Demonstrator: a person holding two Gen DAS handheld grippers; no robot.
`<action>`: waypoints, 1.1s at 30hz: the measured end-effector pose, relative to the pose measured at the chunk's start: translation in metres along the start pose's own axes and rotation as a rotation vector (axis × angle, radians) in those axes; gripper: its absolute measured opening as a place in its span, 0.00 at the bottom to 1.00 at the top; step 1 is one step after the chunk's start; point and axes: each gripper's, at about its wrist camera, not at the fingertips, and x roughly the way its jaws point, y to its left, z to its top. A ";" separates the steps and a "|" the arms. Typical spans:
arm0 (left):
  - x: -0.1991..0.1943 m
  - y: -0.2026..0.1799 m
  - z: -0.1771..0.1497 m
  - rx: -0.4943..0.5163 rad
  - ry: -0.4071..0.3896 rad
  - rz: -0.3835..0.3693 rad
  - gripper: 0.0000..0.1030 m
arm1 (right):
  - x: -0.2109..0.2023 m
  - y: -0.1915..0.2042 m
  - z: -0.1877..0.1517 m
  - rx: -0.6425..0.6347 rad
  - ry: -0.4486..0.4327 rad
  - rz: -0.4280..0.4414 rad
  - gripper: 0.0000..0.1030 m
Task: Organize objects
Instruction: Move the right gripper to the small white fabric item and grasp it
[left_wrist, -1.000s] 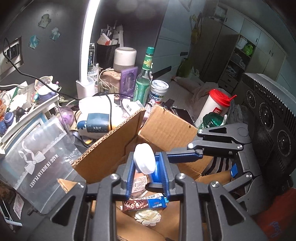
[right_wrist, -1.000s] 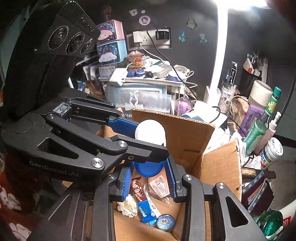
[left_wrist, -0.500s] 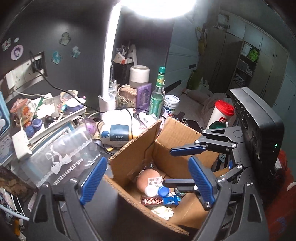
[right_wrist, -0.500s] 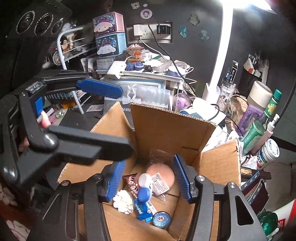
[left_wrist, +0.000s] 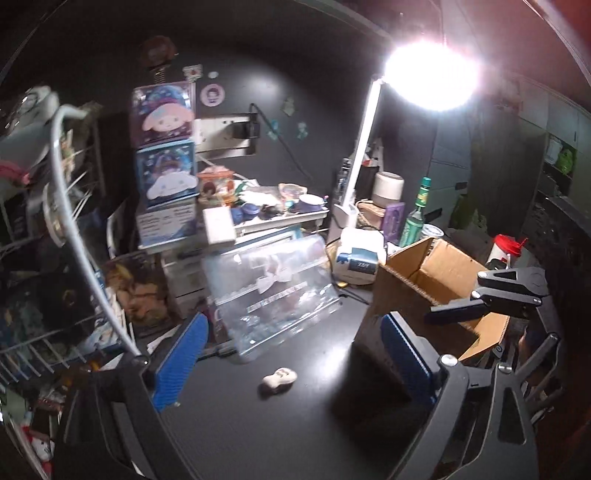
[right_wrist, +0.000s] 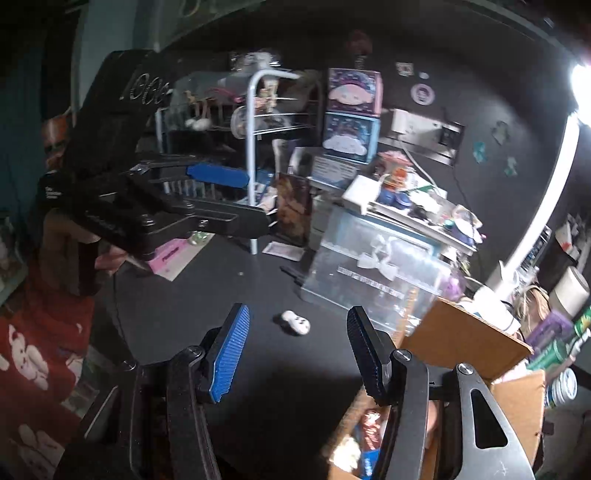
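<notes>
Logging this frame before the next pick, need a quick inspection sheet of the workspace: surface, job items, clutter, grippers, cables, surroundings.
Surface: black desk, bare in front, lamp glare on it.
Job's things: small white object lies loose on the desk, apart from both grippers; open cardboard box to its right, already holding several small items.
Clutter: clear plastic pouch, stacked character boxes, bottles and jars behind the box.
Grippers: left gripper open, empty; right gripper open, empty, over the desk by the box.
Cables: black cord runs from the wall socket down behind the clutter.
Surroundings: lit desk lamp, white wire rack, dark wall.
</notes>
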 end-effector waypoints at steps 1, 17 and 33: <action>-0.003 0.009 -0.010 -0.019 0.002 0.007 0.91 | 0.007 0.011 0.000 -0.018 0.004 0.030 0.50; -0.003 0.074 -0.118 -0.203 0.111 -0.006 0.91 | 0.176 0.022 -0.047 0.242 0.245 0.063 0.50; 0.006 0.074 -0.117 -0.216 0.128 -0.032 0.91 | 0.229 -0.013 -0.052 0.217 0.229 -0.116 0.34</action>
